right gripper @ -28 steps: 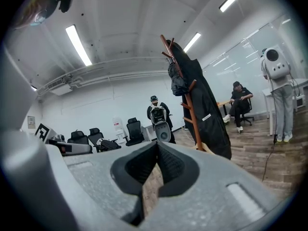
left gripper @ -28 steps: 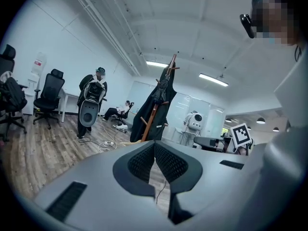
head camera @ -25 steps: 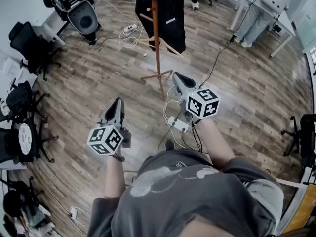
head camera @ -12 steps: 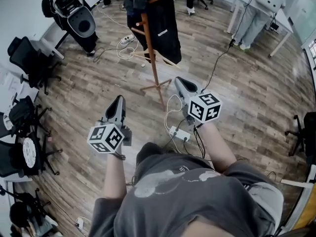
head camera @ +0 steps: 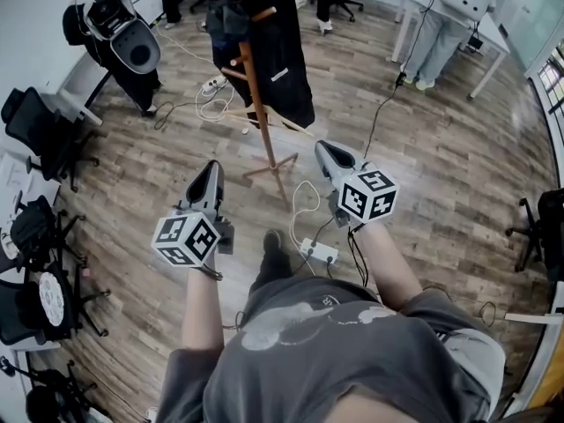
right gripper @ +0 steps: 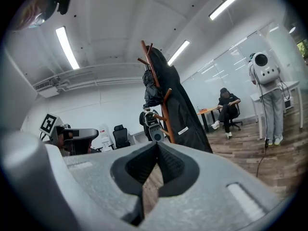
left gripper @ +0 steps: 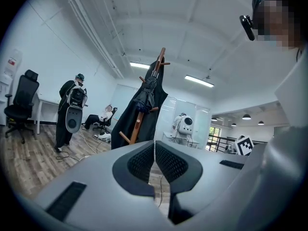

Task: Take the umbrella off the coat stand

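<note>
A wooden coat stand point(head camera: 256, 104) rises from the wood floor ahead of me, with a long black coat point(head camera: 284, 55) draped over it. A dark folded umbrella point(left gripper: 145, 96) hangs from a peg on the stand's left side; the right gripper view shows this umbrella point(right gripper: 152, 93) beside the pole. My left gripper point(head camera: 210, 171) is held level and shut with nothing in it, short of the stand and left of its base. My right gripper point(head camera: 325, 149) is also shut and empty, right of the base. In the gripper views both the left gripper point(left gripper: 154, 146) and the right gripper point(right gripper: 157, 146) point toward the stand.
A power strip point(head camera: 317, 251) and loose cables lie on the floor by my feet. A white and black robot point(head camera: 130, 44) stands at the back left, and office chairs point(head camera: 40, 130) line the left wall. Another robot point(head camera: 443, 25) stands by a table at the back right. A person point(right gripper: 227, 106) sits beyond the stand.
Both grippers have moved forward toward the coat stand, still shut. The stand's base now lies closer, between the two grippers, and my foot has stepped forward.
</note>
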`<state>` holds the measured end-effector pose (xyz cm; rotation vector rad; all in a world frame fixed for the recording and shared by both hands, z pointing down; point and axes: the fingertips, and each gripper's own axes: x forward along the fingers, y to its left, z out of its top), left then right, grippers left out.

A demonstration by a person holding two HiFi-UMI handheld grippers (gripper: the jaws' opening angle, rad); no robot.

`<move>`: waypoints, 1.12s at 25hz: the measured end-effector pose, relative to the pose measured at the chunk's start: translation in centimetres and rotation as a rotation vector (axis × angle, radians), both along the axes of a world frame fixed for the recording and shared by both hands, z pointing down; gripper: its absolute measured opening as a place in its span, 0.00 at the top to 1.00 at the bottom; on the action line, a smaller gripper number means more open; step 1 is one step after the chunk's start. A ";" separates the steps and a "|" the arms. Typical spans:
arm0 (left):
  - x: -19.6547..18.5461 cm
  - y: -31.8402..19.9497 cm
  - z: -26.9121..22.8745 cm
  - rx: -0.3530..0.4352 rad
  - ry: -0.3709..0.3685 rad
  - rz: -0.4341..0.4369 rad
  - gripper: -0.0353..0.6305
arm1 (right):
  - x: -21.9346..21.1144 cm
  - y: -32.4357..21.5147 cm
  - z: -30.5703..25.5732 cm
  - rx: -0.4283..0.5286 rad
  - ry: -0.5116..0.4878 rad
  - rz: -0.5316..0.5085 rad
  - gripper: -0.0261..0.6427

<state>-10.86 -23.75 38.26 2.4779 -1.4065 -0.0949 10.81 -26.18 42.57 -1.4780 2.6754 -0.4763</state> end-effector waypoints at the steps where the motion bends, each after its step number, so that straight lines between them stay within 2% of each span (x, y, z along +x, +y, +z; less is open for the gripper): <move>1: 0.0 -0.8 -0.2 0.002 0.002 0.010 0.93 | 0.0 -0.6 -0.2 0.003 0.001 0.006 0.97; 12: -0.5 -10.5 -1.7 0.021 -0.008 0.091 0.93 | -1.2 -8.6 -2.7 0.058 0.023 0.051 0.96; 23: -0.1 -19.3 -6.9 0.114 -0.018 0.210 0.93 | -2.0 -15.9 -6.4 0.109 0.042 0.119 0.97; 28: 0.0 -21.8 -8.8 0.143 -0.003 0.228 0.93 | -2.2 -18.0 -7.7 0.126 0.070 0.138 0.97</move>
